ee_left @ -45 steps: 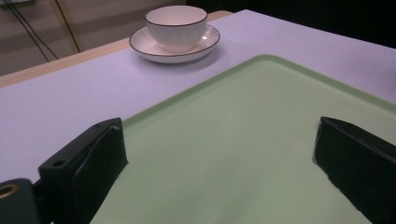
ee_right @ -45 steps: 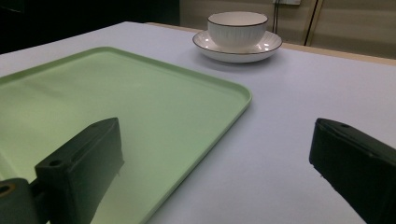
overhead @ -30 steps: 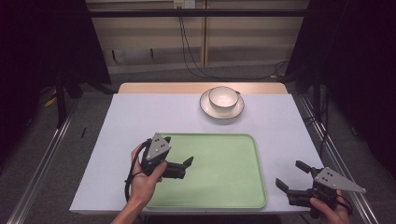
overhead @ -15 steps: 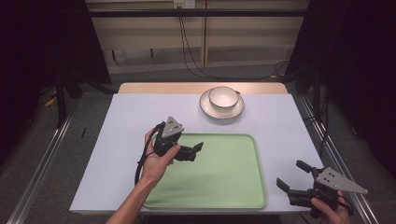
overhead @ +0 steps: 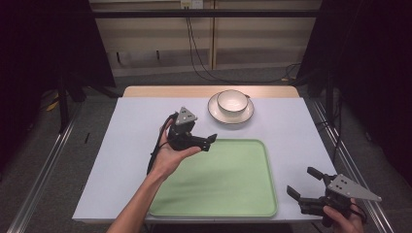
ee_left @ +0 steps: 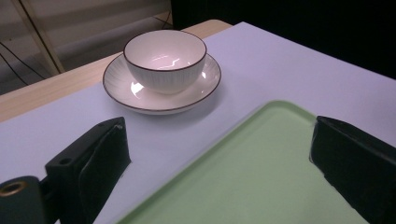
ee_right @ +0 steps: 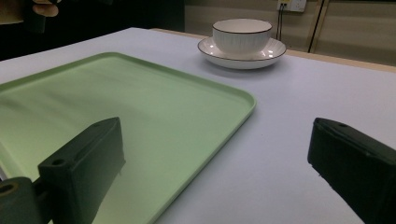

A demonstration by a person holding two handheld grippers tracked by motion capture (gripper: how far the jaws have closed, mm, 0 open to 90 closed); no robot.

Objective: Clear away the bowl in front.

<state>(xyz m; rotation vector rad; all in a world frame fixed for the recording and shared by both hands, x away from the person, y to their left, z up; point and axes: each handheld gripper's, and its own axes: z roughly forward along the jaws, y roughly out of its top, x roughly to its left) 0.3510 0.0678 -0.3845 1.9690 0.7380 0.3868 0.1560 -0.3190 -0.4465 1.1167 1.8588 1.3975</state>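
Observation:
A white bowl (overhead: 231,102) with a dark rim sits on a matching saucer (overhead: 214,109) at the far middle of the white table (overhead: 126,145). A light green tray (overhead: 228,179) lies empty at the front centre. My left gripper (overhead: 211,141) is held open above the tray's far left corner, its jaws pointing toward the bowl (ee_left: 164,55) and saucer (ee_left: 140,95), with the tray (ee_left: 261,172) below it. My right gripper (overhead: 301,183) rests open near the front right table edge, beside the tray (ee_right: 140,107), with the bowl (ee_right: 242,31) far ahead.
Cables hang over the wooden wall behind the table. Metal rails run along the floor on both sides. Dark curtains flank the space. The table's far wooden edge (overhead: 204,91) lies behind the saucer.
My left gripper has moved forward and to the right, from the tray's near left area to its far left corner, closer to the bowl. The right gripper has stayed put.

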